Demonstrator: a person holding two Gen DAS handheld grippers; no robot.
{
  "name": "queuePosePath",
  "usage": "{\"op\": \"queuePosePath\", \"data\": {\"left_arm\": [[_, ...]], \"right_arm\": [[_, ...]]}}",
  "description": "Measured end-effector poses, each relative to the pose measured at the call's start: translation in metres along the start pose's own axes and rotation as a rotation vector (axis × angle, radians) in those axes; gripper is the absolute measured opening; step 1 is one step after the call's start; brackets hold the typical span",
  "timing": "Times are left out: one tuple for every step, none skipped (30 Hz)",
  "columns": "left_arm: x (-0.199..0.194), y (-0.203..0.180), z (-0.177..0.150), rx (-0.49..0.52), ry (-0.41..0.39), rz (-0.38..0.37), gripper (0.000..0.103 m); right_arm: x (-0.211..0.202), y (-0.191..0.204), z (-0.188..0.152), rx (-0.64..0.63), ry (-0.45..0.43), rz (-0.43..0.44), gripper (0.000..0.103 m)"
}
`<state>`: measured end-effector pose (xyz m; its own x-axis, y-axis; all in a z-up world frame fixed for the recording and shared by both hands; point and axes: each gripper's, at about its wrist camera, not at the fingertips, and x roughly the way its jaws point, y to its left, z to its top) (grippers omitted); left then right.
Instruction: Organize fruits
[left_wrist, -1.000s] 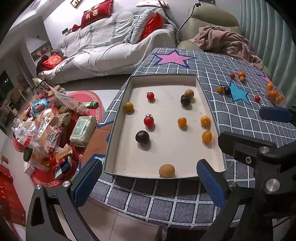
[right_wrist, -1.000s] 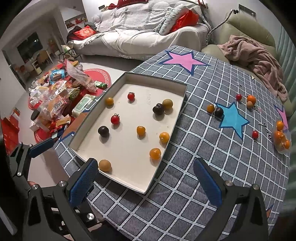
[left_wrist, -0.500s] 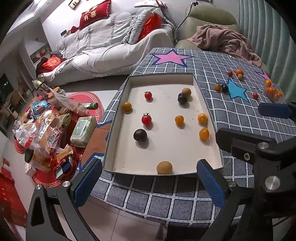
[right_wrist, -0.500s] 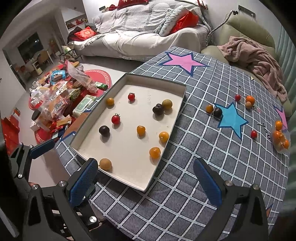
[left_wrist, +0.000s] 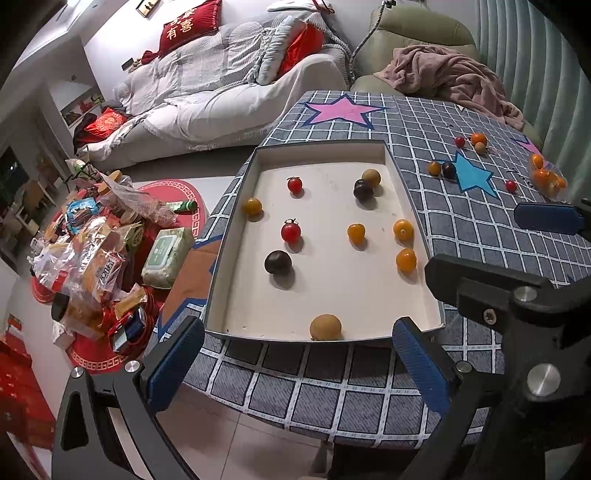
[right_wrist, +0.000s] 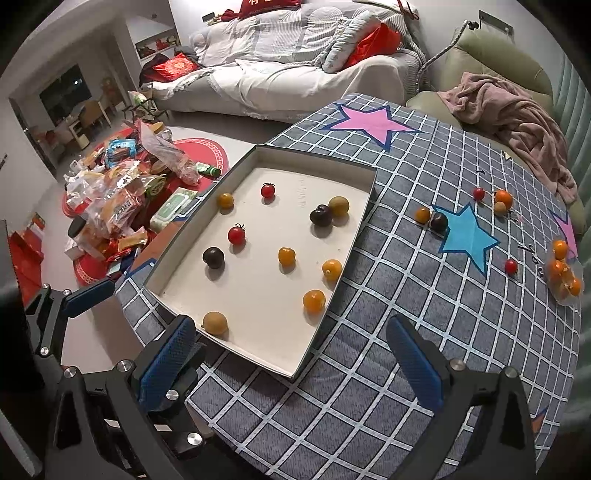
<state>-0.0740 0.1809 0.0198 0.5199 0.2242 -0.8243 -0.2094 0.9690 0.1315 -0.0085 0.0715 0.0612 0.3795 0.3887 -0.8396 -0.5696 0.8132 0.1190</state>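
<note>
Change: little is seen to differ from a second ago; both views are shifted slightly, the tray (left_wrist: 413, 206) sits a touch farther and higher in frame, as if both grippers are drawn back a little. No fruit is seen moved.
Meaning for task: no pick is judged under way; a pause or a re-aim between picks is likely.
Left gripper (left_wrist: 295, 354): fingers spread wide, nothing held, hovering at the near edge of the tray.
Right gripper (right_wrist: 291, 354): fingers spread wide, nothing held, hovering over the tray's near right corner.
Fruit in tray: ten small fruits are counted, well apart mostly: red ones (left_wrist: 290, 231), dark ones (left_wrist: 277, 261), orange ones (left_wrist: 406, 259), a brown one (left_wrist: 325, 327) against the near wall.
Fruit still out: on the tablecloth (right_wrist: 388, 314), far right, an orange and dark pair (right_wrist: 431, 218) is seen touching beside the blue star (right_wrist: 466, 236); more red and orange pieces lie farther right; a clear bag of orange fruit (right_wrist: 563, 273) sits at the right edge.
Progress: judged about halfway, loose fruit remains.
Writing: Chinese characters are read on the red cushion (left_wrist: 190, 20) on the sofa; snack packets on the floor (left_wrist: 99, 266) carry print too small to read.
</note>
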Motion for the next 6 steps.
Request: {"op": "queuePosePath", "data": {"left_arm": [[-0.0004, -0.0003, -0.0005, -0.001, -0.004, 0.003, 0.102], [-0.0010, -0.0009, -0.0009, -0.001, -0.007, 0.007, 0.102], [-0.0016, -0.0019, -0.0013, 0.003, -0.008, 0.009, 0.102], [-0.0017, -0.0025, -0.0015, 0.005, -0.007, 0.008, 0.102], [-0.0018, -0.0034, -0.0018, 0.006, -0.005, 0.009, 0.103], [-0.0018, -0.0042, -0.0020, 0.008, -0.002, 0.011, 0.103]], "right_arm": [[0.0004, -0.0004, -0.0001, 0.000, 0.000, 0.002, 0.103], [-0.0001, -0.0008, 0.0000, 0.001, -0.001, 0.006, 0.103], [0.0007, -0.0012, -0.0007, 0.001, -0.001, 0.008, 0.103], [0.0008, -0.0015, -0.0006, 0.000, 0.000, 0.010, 0.103], [0.0012, -0.0017, -0.0012, -0.001, 0.000, 0.011, 0.103], [0.0013, -0.0022, -0.0014, -0.002, -0.001, 0.012, 0.103]]}}
